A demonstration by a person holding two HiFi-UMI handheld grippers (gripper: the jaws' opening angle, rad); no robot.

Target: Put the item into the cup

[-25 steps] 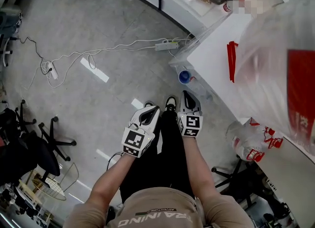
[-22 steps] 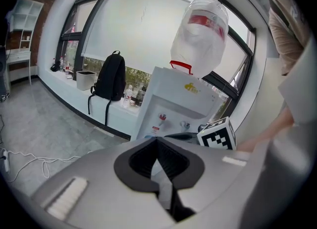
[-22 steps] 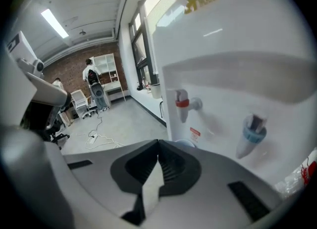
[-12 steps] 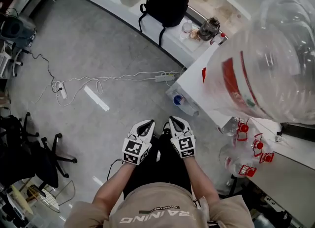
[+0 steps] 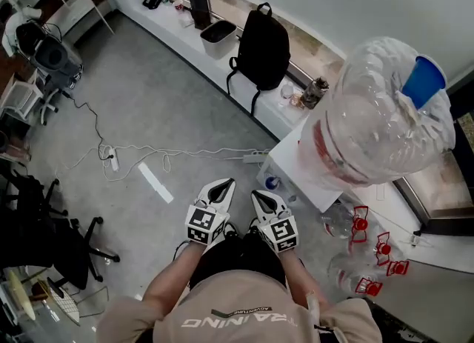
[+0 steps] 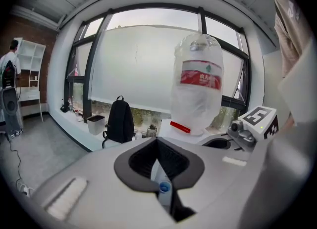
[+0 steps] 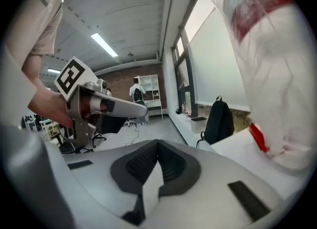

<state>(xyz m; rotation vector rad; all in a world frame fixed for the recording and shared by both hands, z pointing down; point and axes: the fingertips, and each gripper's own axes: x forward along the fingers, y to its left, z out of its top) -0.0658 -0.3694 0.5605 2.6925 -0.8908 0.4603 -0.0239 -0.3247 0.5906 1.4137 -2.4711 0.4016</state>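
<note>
A grey floor [image 5: 148,112] is seen below both tools. A white table [image 5: 296,175] stands ahead and right of the right tool [image 5: 261,195], with a large clear water bottle [image 5: 370,127] on it. A black backpack [image 5: 261,49] is seen farther ahead. The left tool [image 5: 224,184] is held just beside the right; both are closed and empty. A small blue-capped bottle [image 5: 272,183] lies just ahead. The item and cup cannot be identified.
</note>
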